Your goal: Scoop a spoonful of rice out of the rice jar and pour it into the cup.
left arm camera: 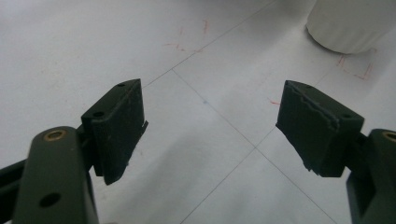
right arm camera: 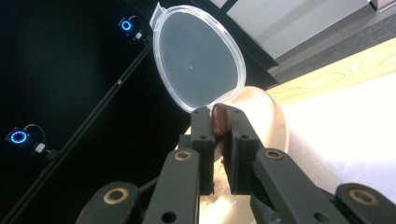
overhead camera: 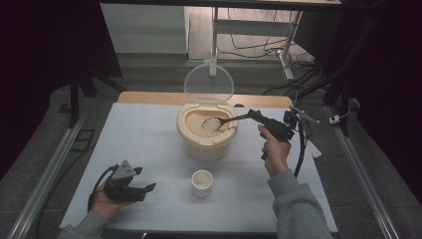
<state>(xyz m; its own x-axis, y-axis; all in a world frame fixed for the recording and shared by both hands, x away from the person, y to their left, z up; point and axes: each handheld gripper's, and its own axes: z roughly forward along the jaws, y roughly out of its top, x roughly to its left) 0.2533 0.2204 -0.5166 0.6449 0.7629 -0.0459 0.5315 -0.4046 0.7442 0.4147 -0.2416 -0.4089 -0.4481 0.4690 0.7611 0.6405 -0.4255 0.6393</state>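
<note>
A cream rice bin [overhead camera: 206,137] stands mid-table with its clear round lid [overhead camera: 208,82] tipped up behind it. My right gripper [overhead camera: 255,115] is shut on the handle of a brown wooden spoon [overhead camera: 225,121], whose bowl rests in the rice and holds a heap of grains. In the right gripper view the spoon handle [right arm camera: 219,119] is pinched between the jaws of the right gripper [right arm camera: 218,122], with the lid [right arm camera: 198,58] beyond. A small white cup [overhead camera: 202,182] stands in front of the bin. My left gripper [overhead camera: 145,189] rests open near the front left; its left gripper view shows the left gripper [left arm camera: 210,126] with nothing between its jaws and the cup's base [left arm camera: 348,23] at top right.
The white table [overhead camera: 144,144] has a wooden strip [overhead camera: 149,97] along its far edge. A black cable [overhead camera: 300,149] hangs from the right gripper. Metal rails run along both sides of the table, with a desk frame and cables on the floor beyond.
</note>
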